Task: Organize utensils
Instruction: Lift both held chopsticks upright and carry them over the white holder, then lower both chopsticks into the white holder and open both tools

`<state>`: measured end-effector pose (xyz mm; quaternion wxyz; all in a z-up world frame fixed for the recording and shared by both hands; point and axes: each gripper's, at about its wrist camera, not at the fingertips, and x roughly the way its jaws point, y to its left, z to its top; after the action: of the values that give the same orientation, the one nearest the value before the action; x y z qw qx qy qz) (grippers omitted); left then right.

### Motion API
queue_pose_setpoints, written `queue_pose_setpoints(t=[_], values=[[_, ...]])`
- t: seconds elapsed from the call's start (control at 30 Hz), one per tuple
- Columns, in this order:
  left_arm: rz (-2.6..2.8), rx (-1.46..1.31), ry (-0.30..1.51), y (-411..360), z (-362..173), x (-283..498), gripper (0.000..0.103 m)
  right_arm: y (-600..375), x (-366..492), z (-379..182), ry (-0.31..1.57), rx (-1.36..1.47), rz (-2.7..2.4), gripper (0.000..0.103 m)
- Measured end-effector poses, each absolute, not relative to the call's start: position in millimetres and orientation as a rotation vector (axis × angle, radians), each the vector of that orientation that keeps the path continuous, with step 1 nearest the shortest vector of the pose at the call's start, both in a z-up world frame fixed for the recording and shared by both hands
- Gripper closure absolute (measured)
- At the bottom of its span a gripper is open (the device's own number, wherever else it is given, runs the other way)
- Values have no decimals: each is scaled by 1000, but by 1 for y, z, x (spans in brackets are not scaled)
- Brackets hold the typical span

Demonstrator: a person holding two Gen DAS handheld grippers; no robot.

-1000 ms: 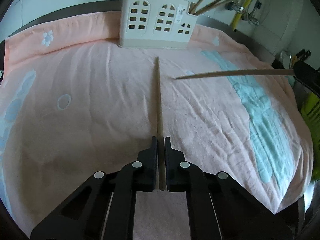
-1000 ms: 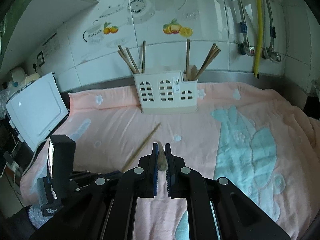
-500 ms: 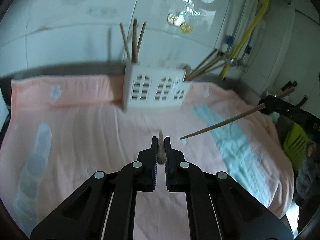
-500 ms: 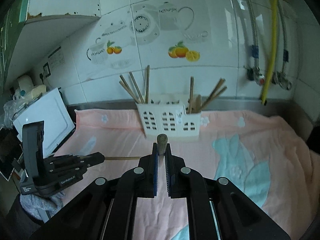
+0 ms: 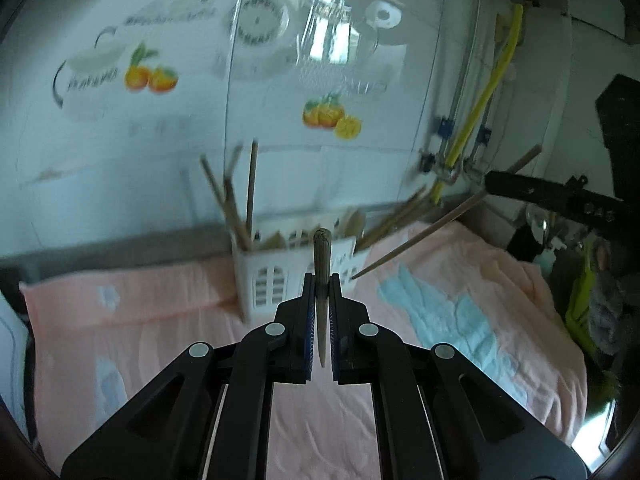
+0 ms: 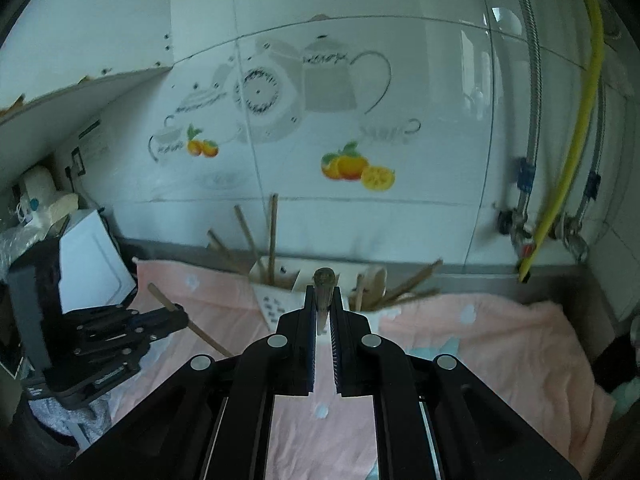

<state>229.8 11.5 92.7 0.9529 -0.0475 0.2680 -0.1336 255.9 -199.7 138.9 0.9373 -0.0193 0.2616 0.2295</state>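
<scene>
Pink towel covers the counter below the white holder. Both grippers, left gripper and right gripper, pinch a chopstick near its thick end. Light, stiff, slippery sticks, I'd say.

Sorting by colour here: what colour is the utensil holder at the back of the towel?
White utensil holder, with arched window cut-outs; clearest in the left wrist view.

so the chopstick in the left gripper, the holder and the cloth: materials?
Chopstick: probably wood or bamboo, matte brown, grainy blunt end. Holder: likely moulded plastic, smooth cream-white with window cut-outs. Cloth: soft terry-like towel, peach, wrinkled.
</scene>
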Motion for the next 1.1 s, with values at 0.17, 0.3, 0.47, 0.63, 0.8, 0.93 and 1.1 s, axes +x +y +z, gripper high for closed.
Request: queue_pose_setpoints(t=[0.17,0.3,0.47,0.63,0.8,0.93,1.1], values=[[-263,-72,468,10,129,240,98,-201,278,159,531,-46,459,97],[-253,-68,413,10,157,248,98,-205,294,169,526,-46,444,97],[-222,-44,370,8,173,260,98,-206,314,170,540,-58,421,97],[-165,-6,359,6,172,277,98,-201,331,160,581,-90,408,97],[-131,-8,393,11,161,294,98,-196,344,148,622,-100,420,97],[-122,-23,442,17,146,308,98,-190,354,136,657,-108,419,96],[-132,-51,478,24,132,317,97,-185,363,121,684,-100,420,95]])
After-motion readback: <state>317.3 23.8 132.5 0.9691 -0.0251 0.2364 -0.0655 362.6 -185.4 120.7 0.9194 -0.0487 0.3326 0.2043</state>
